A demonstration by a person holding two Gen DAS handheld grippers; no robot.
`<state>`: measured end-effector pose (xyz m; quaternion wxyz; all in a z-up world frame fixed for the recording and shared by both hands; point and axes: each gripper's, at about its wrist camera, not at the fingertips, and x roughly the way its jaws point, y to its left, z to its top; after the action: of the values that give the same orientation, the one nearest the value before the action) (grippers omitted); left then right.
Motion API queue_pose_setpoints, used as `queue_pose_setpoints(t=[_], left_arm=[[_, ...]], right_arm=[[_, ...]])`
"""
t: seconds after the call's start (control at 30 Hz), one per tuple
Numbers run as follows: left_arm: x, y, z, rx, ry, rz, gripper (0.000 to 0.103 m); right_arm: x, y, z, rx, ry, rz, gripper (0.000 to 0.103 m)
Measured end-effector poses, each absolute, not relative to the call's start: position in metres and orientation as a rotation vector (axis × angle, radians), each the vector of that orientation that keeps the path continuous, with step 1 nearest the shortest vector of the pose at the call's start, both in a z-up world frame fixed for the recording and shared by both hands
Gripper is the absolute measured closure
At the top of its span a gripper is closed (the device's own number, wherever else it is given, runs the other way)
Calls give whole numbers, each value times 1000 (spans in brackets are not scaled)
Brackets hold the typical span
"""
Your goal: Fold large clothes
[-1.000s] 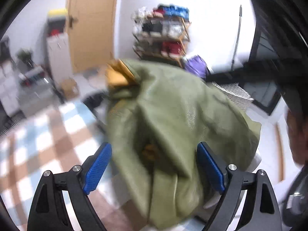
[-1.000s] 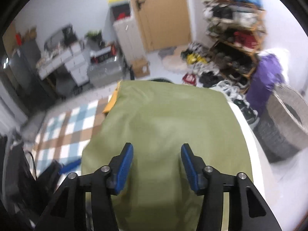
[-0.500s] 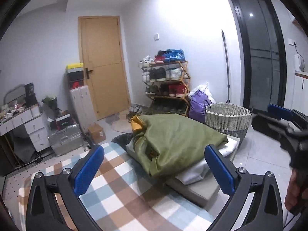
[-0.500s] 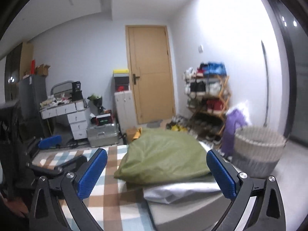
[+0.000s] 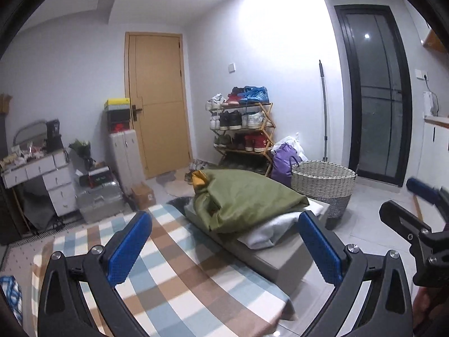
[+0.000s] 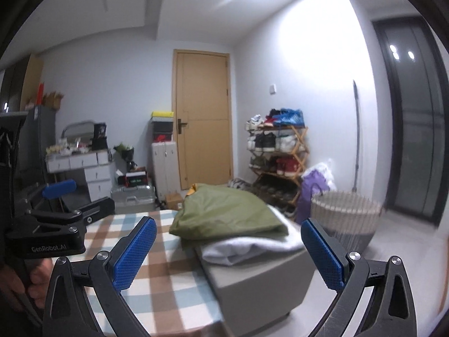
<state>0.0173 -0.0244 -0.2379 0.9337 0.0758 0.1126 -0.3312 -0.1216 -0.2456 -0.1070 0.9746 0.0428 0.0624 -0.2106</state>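
A folded olive-green jacket (image 5: 247, 196) with a yellow lining lies on a folded white garment (image 5: 275, 229) on a grey box (image 5: 269, 261) beside the checked table (image 5: 179, 275). It also shows in the right wrist view (image 6: 227, 213), on the white garment (image 6: 249, 248). My left gripper (image 5: 224, 248) is open and empty, held back from the pile. My right gripper (image 6: 228, 252) is open and empty, also back from it. The right gripper shows at the right edge of the left wrist view (image 5: 421, 219); the left gripper shows at the left of the right wrist view (image 6: 59, 216).
A woven laundry basket (image 5: 322, 185) stands right of the box. A shoe rack (image 5: 241, 132), a purple bag (image 5: 283, 163), a wooden door (image 5: 157, 104), a white cabinet (image 5: 126, 154) and a cluttered dresser (image 5: 42, 174) line the far walls. A dark glass door (image 5: 376, 95) is at the right.
Both grippers have let go of the green jacket, opened wide and pulled back and up from it. The jacket now lies folded on the pile.
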Motion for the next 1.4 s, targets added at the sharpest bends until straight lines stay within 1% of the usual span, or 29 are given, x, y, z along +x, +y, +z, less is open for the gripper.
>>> queue_pose_setpoints(t=[0.13, 0.23, 0.47, 0.87, 1.4], left_arm=[[7, -21, -240, 135, 233, -685, 1], [4, -24, -241, 146, 227, -678, 1], [-4, -22, -245, 145, 221, -683, 1], [-9, -20, -249, 152, 231, -689, 1], [-14, -17, -246, 163, 228, -689, 1]], right_arm=[[-141, -244, -111, 127, 29, -444, 0], [-138, -235, -103, 47, 39, -474, 0], [-145, -228, -103, 39, 3, -437, 0], [-141, -217, -112, -46, 3, -422, 0], [-143, -218, -110, -23, 10, -404, 0]])
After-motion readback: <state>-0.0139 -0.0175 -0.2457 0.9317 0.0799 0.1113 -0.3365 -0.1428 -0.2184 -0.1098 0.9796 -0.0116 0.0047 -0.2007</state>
